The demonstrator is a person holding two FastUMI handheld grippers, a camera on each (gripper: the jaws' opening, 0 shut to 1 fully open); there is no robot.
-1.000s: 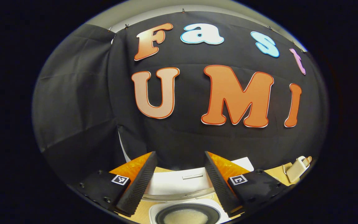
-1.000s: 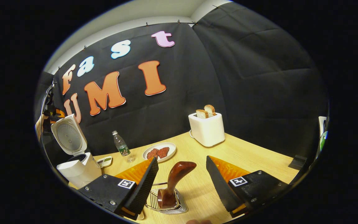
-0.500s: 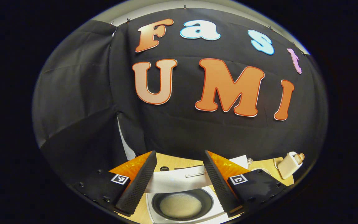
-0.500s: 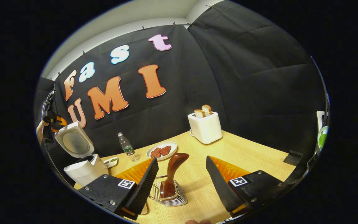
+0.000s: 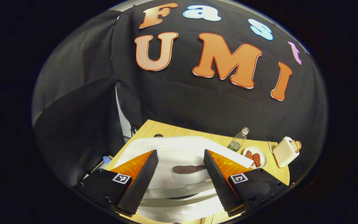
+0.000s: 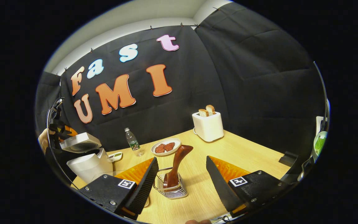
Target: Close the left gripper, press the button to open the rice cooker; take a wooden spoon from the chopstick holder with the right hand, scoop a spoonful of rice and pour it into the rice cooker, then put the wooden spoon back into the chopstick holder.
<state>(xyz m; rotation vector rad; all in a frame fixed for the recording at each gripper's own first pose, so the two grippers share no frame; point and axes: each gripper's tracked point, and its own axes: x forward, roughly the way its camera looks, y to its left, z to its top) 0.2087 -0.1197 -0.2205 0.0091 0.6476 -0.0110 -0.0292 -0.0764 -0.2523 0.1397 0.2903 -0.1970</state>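
Note:
In the left gripper view the white rice cooker lid (image 5: pixel 179 146) lies tilted just under my left gripper (image 5: pixel 179 152), which is open. A dark oval patch (image 5: pixel 188 169) on the lid shows between the fingers. Over in the right gripper view the rice cooker (image 6: pixel 87 163) stands at the far left, its lid (image 6: pixel 81 142) lowered to nearly flat, with the left gripper (image 6: pixel 57 129) and a hand behind it. The brown wooden spoon (image 6: pixel 177 161) stands handle up in the wire chopstick holder (image 6: pixel 171 189). My right gripper (image 6: pixel 181 158) is open, and the spoon stands ahead of it, untouched.
On the wooden table (image 6: pixel 244 155) stand a white toaster (image 6: pixel 208 126) with bread slices, a plate of meat (image 6: pixel 166 147), a water bottle (image 6: pixel 132 142) and a small dish (image 6: pixel 116 155) beside the cooker. The table's right edge lies near a dark block (image 6: pixel 287 158).
The rice cooker lid has swung down from upright to nearly flat, covering the pot of rice. My left gripper has tipped down over it. The right gripper has drawn back slightly from the holder.

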